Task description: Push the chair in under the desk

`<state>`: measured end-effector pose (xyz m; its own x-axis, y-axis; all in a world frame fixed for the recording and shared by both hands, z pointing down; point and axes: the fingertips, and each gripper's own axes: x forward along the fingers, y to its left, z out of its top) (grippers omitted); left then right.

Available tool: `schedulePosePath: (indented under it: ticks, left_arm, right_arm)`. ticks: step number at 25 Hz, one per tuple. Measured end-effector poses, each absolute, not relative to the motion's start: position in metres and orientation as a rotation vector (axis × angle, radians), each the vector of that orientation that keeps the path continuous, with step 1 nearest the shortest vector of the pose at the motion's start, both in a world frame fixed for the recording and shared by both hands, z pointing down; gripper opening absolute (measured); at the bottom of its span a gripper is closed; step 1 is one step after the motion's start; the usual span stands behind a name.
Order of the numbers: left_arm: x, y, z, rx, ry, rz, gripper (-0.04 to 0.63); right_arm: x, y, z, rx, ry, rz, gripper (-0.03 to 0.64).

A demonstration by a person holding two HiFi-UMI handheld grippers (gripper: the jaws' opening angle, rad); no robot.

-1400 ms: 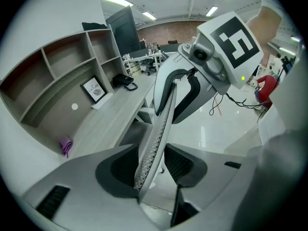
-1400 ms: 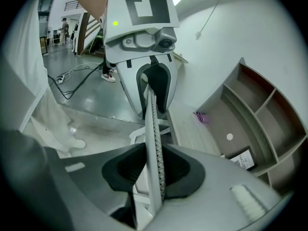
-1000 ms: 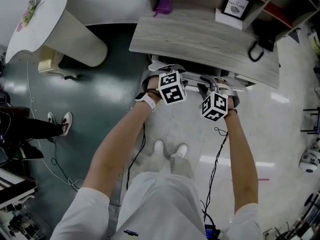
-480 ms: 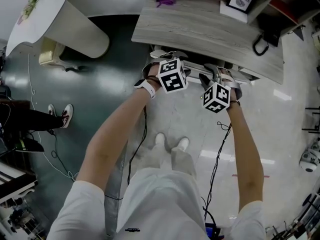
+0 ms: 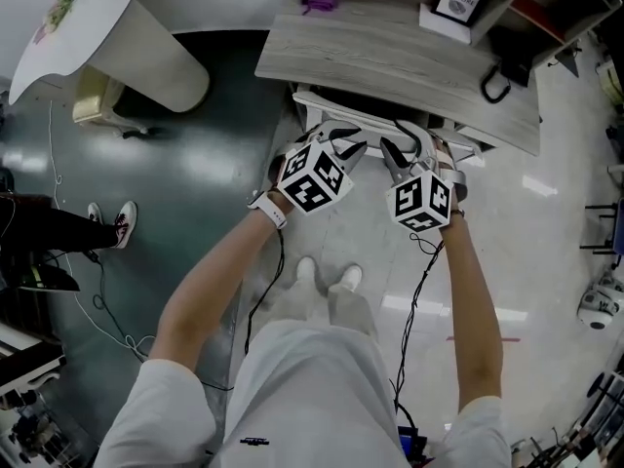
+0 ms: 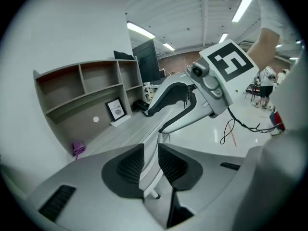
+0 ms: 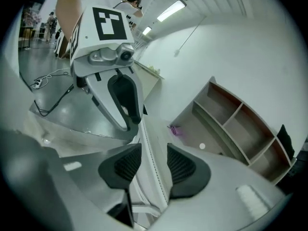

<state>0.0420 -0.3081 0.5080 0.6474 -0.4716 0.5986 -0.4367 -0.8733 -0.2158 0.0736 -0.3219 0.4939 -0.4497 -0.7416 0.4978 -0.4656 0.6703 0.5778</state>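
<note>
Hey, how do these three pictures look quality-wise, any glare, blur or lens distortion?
Head view: sharp, wide-angle curving the desk edge, white glare patches on the glossy floor. Left gripper view: heavy fisheye with black corners, bowed shelves, blown-out ceiling lights. Right gripper view: same fisheye, a bright ceiling light strip, soft foreground at bottom left.

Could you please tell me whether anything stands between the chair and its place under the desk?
Nothing visible does: the chair already sits partly beneath the desk, though the desktop hides the floor under it.
</note>
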Motion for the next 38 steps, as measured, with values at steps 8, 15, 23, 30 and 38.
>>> schedulePosePath:
  ticks: [8, 15, 23, 30, 38]
  left_arm:
    - [0.017, -0.263, 0.451, -2.878, 0.996, -0.848, 0.011]
    - [-0.004, -0.199, 0.407, -2.986, 1.163, -0.623, 0.008]
    - [-0.019, -0.128, 0.362, -3.023, 1.279, -0.376, 0.006]
    - [-0.035, -0.082, 0.344, -3.027, 1.339, -0.292, 0.006]
    - [-0.053, -0.059, 0.331, -2.957, 1.399, -0.278, 0.006]
  right_arm:
    - [0.068, -0.262, 0.442, 1.144, -2.207, -0.310, 0.043]
    - [0.066, -0.199, 0.394, 1.366, -2.247, -0.206, 0.011]
    - [0.074, -0.127, 0.361, 1.529, -2.317, -0.086, 0.011]
    - [0.097, -0.075, 0.349, 1.656, -2.355, -0.022, 0.011]
    - [0.107, -0.034, 0.341, 1.651, -2.375, -0.019, 0.011]
